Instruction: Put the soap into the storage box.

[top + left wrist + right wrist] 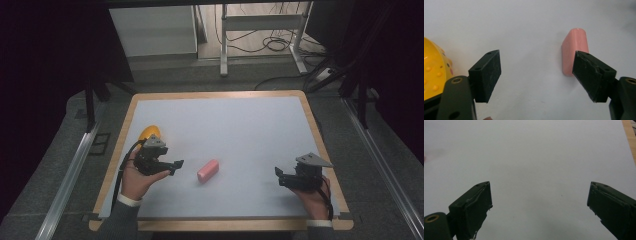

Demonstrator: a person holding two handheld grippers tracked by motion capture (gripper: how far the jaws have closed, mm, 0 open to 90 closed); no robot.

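Observation:
A pink block (208,170) with rounded ends lies on the white mat, near the middle front. My left gripper (176,165) is open just left of it, held low over the mat. In the left gripper view the pink block (574,48) lies ahead, partly behind the right-hand jaw, outside the gap of the left gripper (536,71). A yellow rounded object (149,132) with small dots sits behind the left hand; the same yellow object (434,70) shows at the left edge. My right gripper (278,175) is open at the front right, and the right gripper (539,202) has only bare mat ahead.
The white mat (235,125) covers a wooden-edged table (322,145). Beyond the far edge are a metal frame's legs (223,45), cables on the floor and a white cabinet (155,30). Metal rails (70,175) run along both sides.

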